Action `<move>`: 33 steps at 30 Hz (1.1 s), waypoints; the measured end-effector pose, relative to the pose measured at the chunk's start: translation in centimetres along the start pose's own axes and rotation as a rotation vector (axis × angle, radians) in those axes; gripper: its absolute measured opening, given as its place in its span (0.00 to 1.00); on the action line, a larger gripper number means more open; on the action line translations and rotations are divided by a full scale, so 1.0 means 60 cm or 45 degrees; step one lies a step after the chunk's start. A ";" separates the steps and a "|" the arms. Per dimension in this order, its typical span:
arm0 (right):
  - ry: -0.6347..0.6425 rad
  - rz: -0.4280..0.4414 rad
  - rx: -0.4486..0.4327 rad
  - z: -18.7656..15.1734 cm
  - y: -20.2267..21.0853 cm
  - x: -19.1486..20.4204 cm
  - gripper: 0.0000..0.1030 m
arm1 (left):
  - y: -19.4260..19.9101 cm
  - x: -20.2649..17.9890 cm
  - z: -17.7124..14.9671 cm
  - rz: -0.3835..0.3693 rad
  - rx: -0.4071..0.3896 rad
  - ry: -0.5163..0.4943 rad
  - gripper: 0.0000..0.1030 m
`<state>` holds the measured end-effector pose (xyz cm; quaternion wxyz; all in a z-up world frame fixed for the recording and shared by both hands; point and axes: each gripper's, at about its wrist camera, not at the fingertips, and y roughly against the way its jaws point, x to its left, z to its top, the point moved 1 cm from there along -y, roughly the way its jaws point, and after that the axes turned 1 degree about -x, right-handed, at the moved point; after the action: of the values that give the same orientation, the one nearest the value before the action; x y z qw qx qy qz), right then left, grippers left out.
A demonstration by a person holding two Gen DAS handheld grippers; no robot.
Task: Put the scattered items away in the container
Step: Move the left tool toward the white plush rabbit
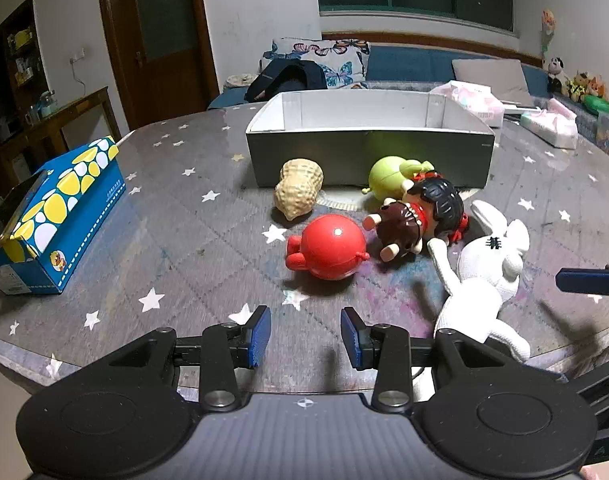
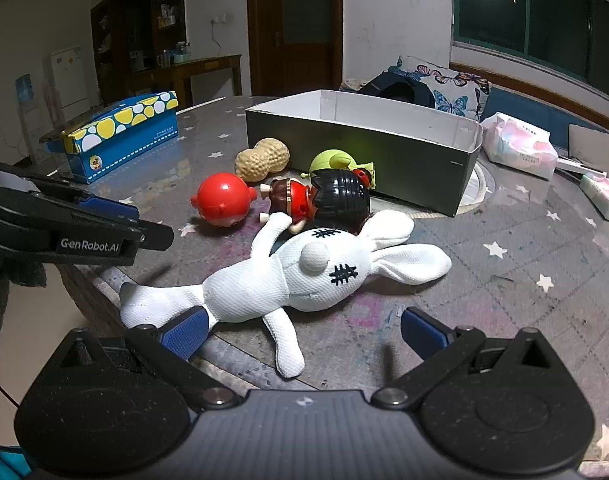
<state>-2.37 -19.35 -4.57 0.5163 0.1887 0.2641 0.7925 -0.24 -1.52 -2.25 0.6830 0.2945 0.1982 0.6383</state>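
"GenRobot.AI" in white letters on the black side of the left gripper, seen from right wrist view; print on blue tissue box too small to read

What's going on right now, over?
Both grippers, left and right, open, empty. Toys lie outside the grey box; white rabbit nearest. Nothing blocking.

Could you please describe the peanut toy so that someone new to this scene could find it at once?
Find the long grey box on the starry table. The peanut toy lies against its front wall near the left end, behind the red ball toy. It alone is tan, ridged and double-lobed.
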 end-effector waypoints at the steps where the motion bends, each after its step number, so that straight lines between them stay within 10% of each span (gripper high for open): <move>1: 0.000 -0.002 0.002 0.000 -0.001 -0.001 1.00 | -0.001 -0.001 0.000 0.001 0.003 -0.003 0.40; 33: 0.014 -0.017 0.074 0.006 -0.042 -0.005 1.00 | -0.010 0.019 0.001 0.031 0.024 0.016 0.40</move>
<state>-0.23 -18.68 -5.84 0.5143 0.1977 0.2910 0.7821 0.38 -0.44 -2.50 0.6711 0.2993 0.2047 0.6466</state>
